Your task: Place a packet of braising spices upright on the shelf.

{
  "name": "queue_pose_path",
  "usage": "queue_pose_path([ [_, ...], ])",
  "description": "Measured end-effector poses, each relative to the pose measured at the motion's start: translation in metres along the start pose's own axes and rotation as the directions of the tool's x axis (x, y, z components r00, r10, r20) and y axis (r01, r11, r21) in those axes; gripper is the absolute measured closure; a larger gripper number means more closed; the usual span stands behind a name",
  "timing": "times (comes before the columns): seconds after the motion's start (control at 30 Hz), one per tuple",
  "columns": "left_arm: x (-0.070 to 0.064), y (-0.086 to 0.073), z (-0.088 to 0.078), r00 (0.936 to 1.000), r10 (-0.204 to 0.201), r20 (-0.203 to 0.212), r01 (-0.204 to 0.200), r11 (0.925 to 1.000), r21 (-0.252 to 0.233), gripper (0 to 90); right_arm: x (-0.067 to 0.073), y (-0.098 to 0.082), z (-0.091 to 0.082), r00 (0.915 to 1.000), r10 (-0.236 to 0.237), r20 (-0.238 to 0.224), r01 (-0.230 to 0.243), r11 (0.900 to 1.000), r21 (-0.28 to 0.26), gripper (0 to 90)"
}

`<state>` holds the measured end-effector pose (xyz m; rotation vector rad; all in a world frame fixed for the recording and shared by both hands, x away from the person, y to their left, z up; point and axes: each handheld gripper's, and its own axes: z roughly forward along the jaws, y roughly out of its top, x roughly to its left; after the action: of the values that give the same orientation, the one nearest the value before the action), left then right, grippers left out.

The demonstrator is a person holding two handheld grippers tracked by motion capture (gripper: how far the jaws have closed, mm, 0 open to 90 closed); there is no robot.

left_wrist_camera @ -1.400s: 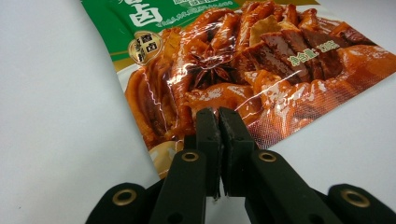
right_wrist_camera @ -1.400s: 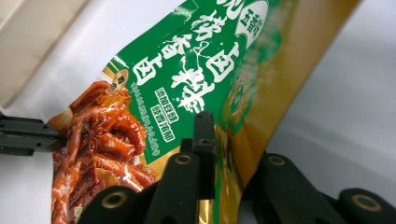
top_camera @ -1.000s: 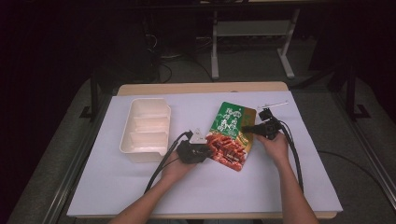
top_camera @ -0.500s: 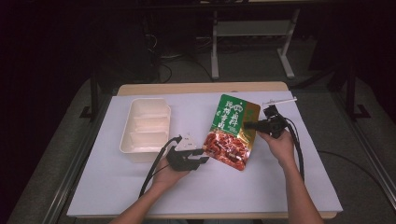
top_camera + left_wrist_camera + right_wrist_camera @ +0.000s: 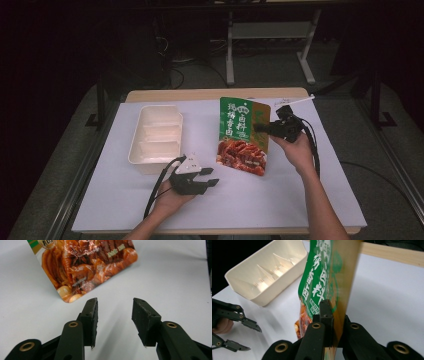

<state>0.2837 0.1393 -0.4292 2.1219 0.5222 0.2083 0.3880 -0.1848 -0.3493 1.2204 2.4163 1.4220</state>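
Note:
A green and red food pouch (image 5: pixel 243 135) hangs nearly upright above the white table cover, its lower corner close to the surface. My right gripper (image 5: pixel 261 128) is shut on the pouch's right edge; in the right gripper view the pouch (image 5: pixel 324 282) stands pinched between the two black jaws. My left gripper (image 5: pixel 214 176) sits low at the front left of the pouch, and its jaws have just been opening with nothing between them. In the left gripper view the fingertips (image 5: pixel 91 312) stand apart, short of the pouch's bottom corner (image 5: pixel 87 267).
A cream divided tray (image 5: pixel 156 136) lies left of the pouch, and its wall (image 5: pixel 244 282) shows in the right gripper view. The wooden table edge (image 5: pixel 210 94) runs along the back. A white stick-like object (image 5: pixel 300 100) lies at the back right.
The right gripper has lifted the pouch from lying flat to hanging upright. The left gripper let go of the pouch, opened and drew back toward the front left.

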Motion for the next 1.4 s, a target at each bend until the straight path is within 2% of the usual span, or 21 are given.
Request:
queue_pose_path([
  [0.27,-0.004,-0.008,-0.011,1.0,-0.001,0.009,0.001,1.0,-0.009,50.8,0.016,0.012,-0.002,0.9985,-0.055,0.0,0.055,0.998,-0.001,89.6],
  [0.7,-0.011,-0.015,-0.021,0.9998,0.017,0.012,-0.017,0.9998,-0.004,43.9,0.031,0.03,-0.002,0.9955,-0.095,0.005,0.095,0.995,-0.017,89.7],
  [1.0,-0.012,-0.021,-0.025,0.9997,0.012,0.022,-0.012,0.9998,-0.017,40.0,0.043,0.053,0.009,0.9901,-0.14,0.007,0.14,0.99,-0.029,89.9],
  [1.13,-0.013,-0.024,-0.027,0.9994,0.016,0.031,-0.015,0.9997,-0.018,38.9,0.05,0.065,0.016,0.9884,-0.151,-0.009,0.151,0.988,-0.036,89.9],
  [1.23,-0.015,-0.023,-0.028,0.9991,0.019,0.037,-0.018,0.9995,-0.027,38.1,0.056,0.078,0.025,0.9843,-0.173,-0.035,0.171,0.984,-0.06,89.8],
  [1.4,-0.016,-0.023,-0.03,0.9982,0.035,0.048,-0.033,0.9987,-0.039,36.6,0.062,0.092,0.035,0.9797,-0.194,-0.051,0.19,0.979,-0.072,89.9],
])
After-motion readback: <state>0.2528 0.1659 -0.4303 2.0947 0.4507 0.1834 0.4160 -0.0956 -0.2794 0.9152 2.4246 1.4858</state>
